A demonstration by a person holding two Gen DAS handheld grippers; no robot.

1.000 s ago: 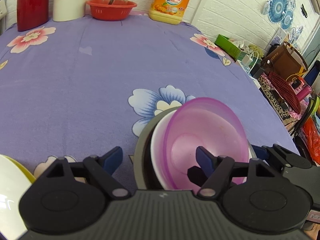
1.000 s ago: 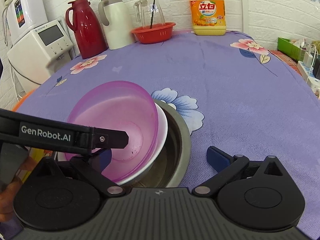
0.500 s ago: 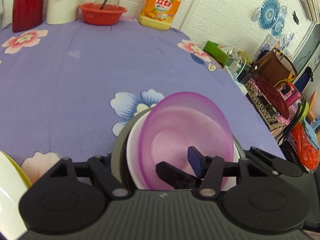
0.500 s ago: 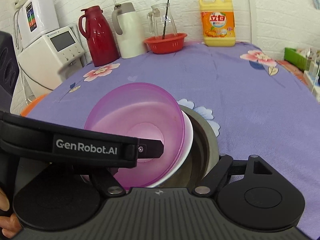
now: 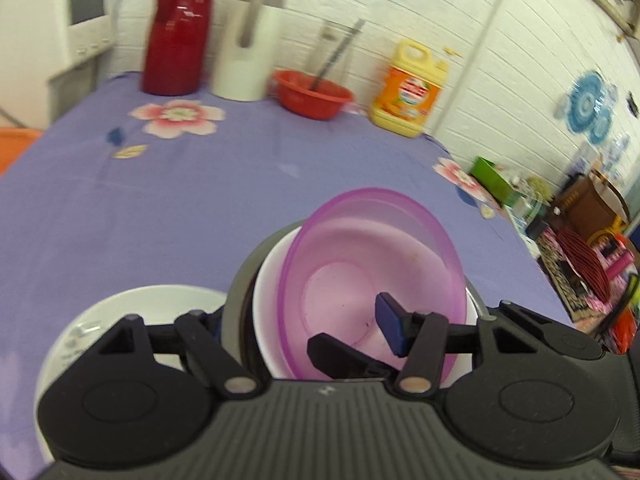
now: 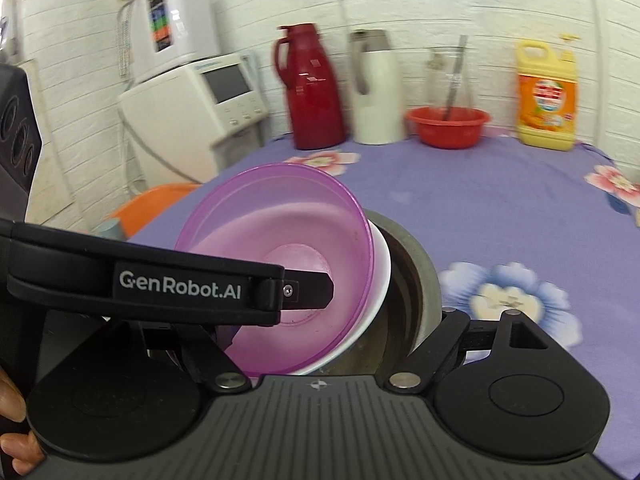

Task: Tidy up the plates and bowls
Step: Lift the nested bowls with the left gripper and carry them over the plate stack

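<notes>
A see-through purple bowl point(image 5: 360, 248) sits in a white bowl point(image 5: 266, 280), which sits in a grey metal bowl point(image 5: 240, 280). The stack hangs tilted above the purple flowered tablecloth point(image 5: 200, 200). My left gripper point(image 5: 300, 324) is shut on one side of it, with a blue pad inside the purple bowl and the other finger hidden behind the metal wall. My right gripper point(image 6: 340, 328) is shut on the opposite side of the stack point(image 6: 280, 208), one finger outside the metal bowl point(image 6: 416, 264). A white plate point(image 5: 120, 308) lies on the cloth below left.
At the back stand a red flask point(image 6: 312, 88), a white jug point(image 6: 378, 92), a red basin point(image 6: 448, 126) and a yellow detergent bottle point(image 6: 546, 96). A white appliance point(image 6: 192, 100) and an orange seat point(image 6: 152, 200) are off the table's left. Clutter point(image 5: 580, 248) lies past the right edge.
Both grippers closed on the bowl stack and lifted it off the cloth. The views swung left, bringing the white plate and the appliance into sight.
</notes>
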